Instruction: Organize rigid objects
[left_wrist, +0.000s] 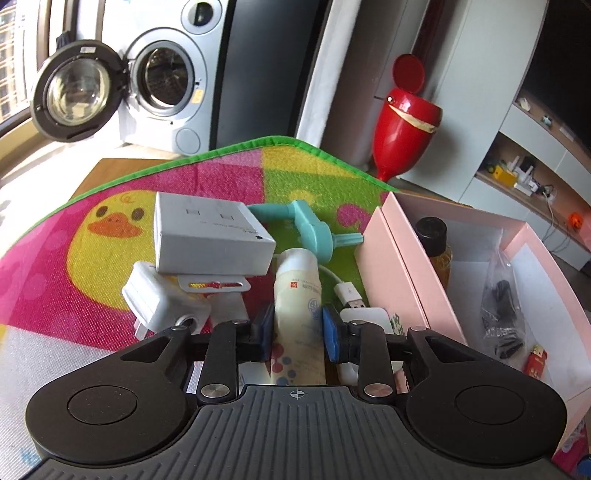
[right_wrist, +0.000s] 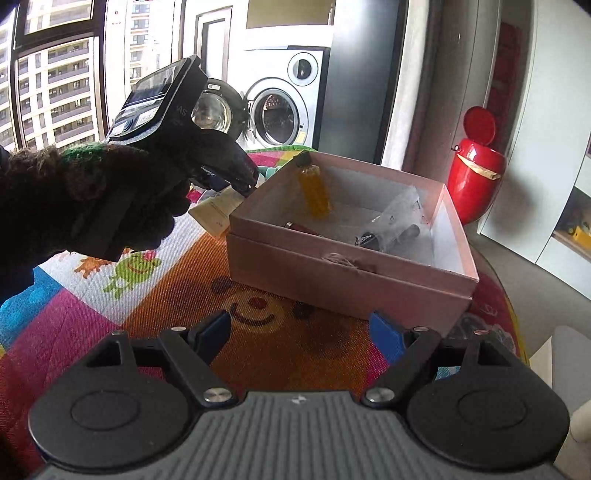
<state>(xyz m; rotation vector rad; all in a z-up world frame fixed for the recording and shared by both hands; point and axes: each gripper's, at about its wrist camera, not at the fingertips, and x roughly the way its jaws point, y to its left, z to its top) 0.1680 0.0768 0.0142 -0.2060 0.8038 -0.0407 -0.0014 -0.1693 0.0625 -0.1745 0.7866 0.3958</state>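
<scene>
Two grippers: one loaded, one free.
Left gripper (left_wrist: 297, 330): clamped across the cream plastic lotion tube (left_wrist: 297, 295), lengthwise for carrying.
Tube's place: near the mat's clutter, left of the pink cardboard box (left_wrist: 406, 273).
Right gripper (right_wrist: 301, 338): jaws apart, empty, near the box.

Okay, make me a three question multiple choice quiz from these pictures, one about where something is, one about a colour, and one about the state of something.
1. Where is the amber bottle?
A. on the mat
B. inside the pink box
C. in the washing machine

2. What colour is the bin by the wall?
A. red
B. blue
C. white

3. How is the right gripper?
A. shut on a bottle
B. shut on nothing
C. open, holding nothing

Answers: B, the bottle leans against the box's inner wall; A, its body and raised lid are red; C, its pads stand wide apart over the mat.
</scene>
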